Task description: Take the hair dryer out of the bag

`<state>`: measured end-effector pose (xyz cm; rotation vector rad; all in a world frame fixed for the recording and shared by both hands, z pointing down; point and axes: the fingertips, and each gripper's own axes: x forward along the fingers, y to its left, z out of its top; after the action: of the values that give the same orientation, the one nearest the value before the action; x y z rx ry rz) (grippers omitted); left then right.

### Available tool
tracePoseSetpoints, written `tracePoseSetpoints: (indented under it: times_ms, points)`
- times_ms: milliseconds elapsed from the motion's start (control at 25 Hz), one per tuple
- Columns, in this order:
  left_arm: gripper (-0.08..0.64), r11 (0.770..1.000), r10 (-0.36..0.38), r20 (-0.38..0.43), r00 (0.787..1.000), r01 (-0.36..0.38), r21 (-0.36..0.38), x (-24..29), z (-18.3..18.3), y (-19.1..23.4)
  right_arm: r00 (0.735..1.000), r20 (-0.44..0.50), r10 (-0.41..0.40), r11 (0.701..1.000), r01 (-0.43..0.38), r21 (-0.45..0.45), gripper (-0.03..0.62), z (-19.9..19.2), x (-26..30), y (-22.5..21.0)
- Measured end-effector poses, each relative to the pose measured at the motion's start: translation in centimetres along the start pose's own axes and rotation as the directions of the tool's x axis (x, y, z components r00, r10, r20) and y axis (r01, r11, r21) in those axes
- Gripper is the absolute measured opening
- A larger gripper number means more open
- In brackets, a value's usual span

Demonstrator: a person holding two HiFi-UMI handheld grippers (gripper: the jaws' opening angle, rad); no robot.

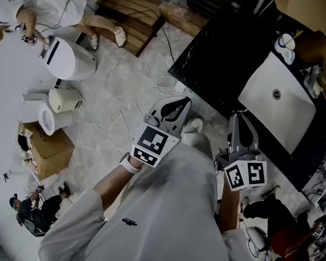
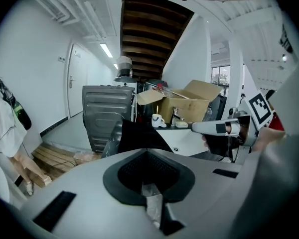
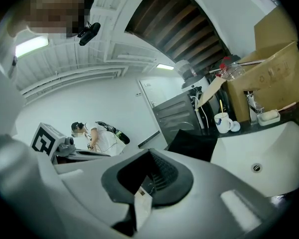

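Both tongs are closed on nothing. The left tongs [image 1: 180, 103] and right tongs [image 1: 236, 118] are smooth grey plastic around a ribbed black heart-shaped recess. They hang by the edge of the glossy black stone table [image 1: 217, 53], above the pale mottled floor [image 1: 130, 80]. The head view shows the white rectangular sink [image 1: 261, 105] from above. Only the gripper views show what looks like a matte black angular fabric bag [image 2: 139, 136], slumped on the table beside the sink and below a brown cardboard box [image 2: 189, 102]. The hair dryer cannot be made out.
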<state>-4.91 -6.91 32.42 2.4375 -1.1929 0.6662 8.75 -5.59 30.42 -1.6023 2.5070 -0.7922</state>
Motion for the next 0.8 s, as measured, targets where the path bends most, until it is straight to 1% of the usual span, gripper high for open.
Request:
tracePoseSetpoints:
  times_ms: [80, 160, 200, 280, 480, 560, 680, 720, 800]
  points:
    - [0.008, 0.999, -0.020, 0.007, 1.000, 0.020, 0.033, 0.9, 0.1, 0.1, 1.000, -0.016, 0.005, 1.000, -0.006, -0.018, 0.011, -0.4, 0.5, 0.0]
    - [0.021, 0.994, -0.068, 0.003, 0.998, 0.067, 0.083, 2.2, -0.1, -0.2, 1.000, -0.027, 0.012, 0.999, -0.013, -0.040, 0.012, -0.8, 1.2, -0.1]
    - [0.088, 0.991, -0.087, -0.003, 0.996, 0.087, 0.100, 2.8, -0.2, -0.2, 0.999, -0.033, 0.013, 0.999, -0.015, -0.047, 0.011, -1.0, 1.4, -0.1]
    - [0.101, 0.988, -0.107, -0.011, 0.994, 0.107, 0.112, 3.9, -0.6, -0.1, 0.999, -0.045, 0.012, 0.999, -0.014, -0.052, 0.012, -1.4, 1.8, -0.1]
    - [0.103, 0.982, -0.110, -0.042, 0.993, 0.115, 0.147, 5.9, -1.2, 0.8, 0.997, -0.073, -0.002, 0.999, -0.001, -0.032, 0.012, -2.7, 2.6, -0.5]
    - [0.107, 0.977, -0.093, -0.075, 0.993, 0.106, 0.187, 6.9, -1.7, 1.3, 0.997, -0.082, -0.009, 1.000, 0.007, -0.028, 0.012, -3.2, 3.2, -0.9]
    - [0.109, 0.951, -0.060, -0.141, 0.988, 0.100, 0.294, 8.6, -2.7, 1.6, 0.996, -0.091, -0.021, 0.999, 0.018, -0.028, 0.012, -3.7, 4.0, -1.3]
    - [0.114, 0.943, -0.063, -0.147, 0.987, 0.107, 0.315, 9.0, -2.9, 1.5, 0.995, -0.093, -0.025, 0.999, 0.023, -0.027, 0.012, -3.8, 4.2, -1.3]
    - [0.121, 0.936, -0.079, -0.149, 0.986, 0.125, 0.329, 9.8, -3.1, 1.4, 0.995, -0.094, -0.034, 0.999, 0.032, -0.022, 0.012, -4.1, 4.6, -1.4]
